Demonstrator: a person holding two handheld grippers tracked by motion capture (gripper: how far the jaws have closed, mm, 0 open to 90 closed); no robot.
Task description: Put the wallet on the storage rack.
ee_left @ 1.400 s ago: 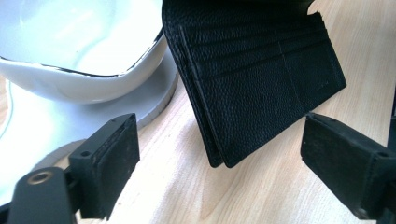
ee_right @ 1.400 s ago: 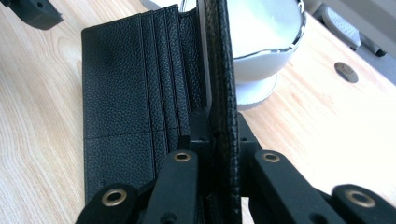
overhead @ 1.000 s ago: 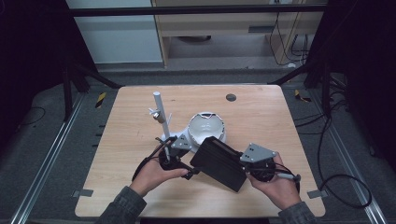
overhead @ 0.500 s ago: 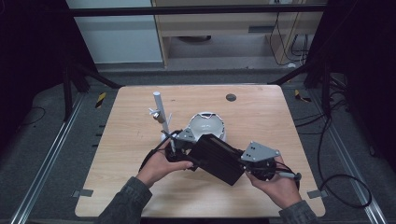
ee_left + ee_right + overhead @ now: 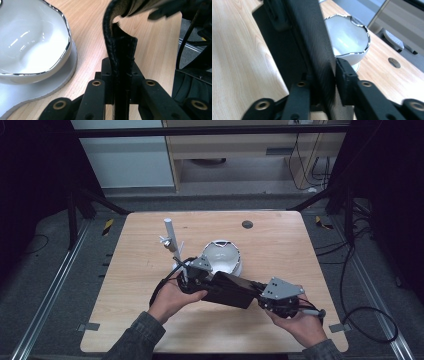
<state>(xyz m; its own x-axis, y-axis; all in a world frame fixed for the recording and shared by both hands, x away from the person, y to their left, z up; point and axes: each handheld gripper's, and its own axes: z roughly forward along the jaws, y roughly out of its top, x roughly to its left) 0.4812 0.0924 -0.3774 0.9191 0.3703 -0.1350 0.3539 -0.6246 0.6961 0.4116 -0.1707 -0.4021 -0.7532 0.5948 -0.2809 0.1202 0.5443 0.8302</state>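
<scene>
The black pouch (image 5: 231, 290) is hanging just above the near middle of the wooden table (image 5: 140, 250), stretched between the two grippers, with the white bowl (image 5: 222, 257) just beyond its far edge. The left gripper (image 5: 192, 276) is clenching the pouch's left end; its jaws have just been closing, and in the left gripper view they are pressing on a folded black edge (image 5: 120, 57) standing upright between them. The right gripper (image 5: 260, 292) is gripping the pouch's right end, though its jaws have just been easing apart; in the right gripper view the dark panel (image 5: 312, 50) is sitting between them, one pad (image 5: 343, 77) barely touching it. A white upright post (image 5: 171, 236) is standing left of the bowl.
</scene>
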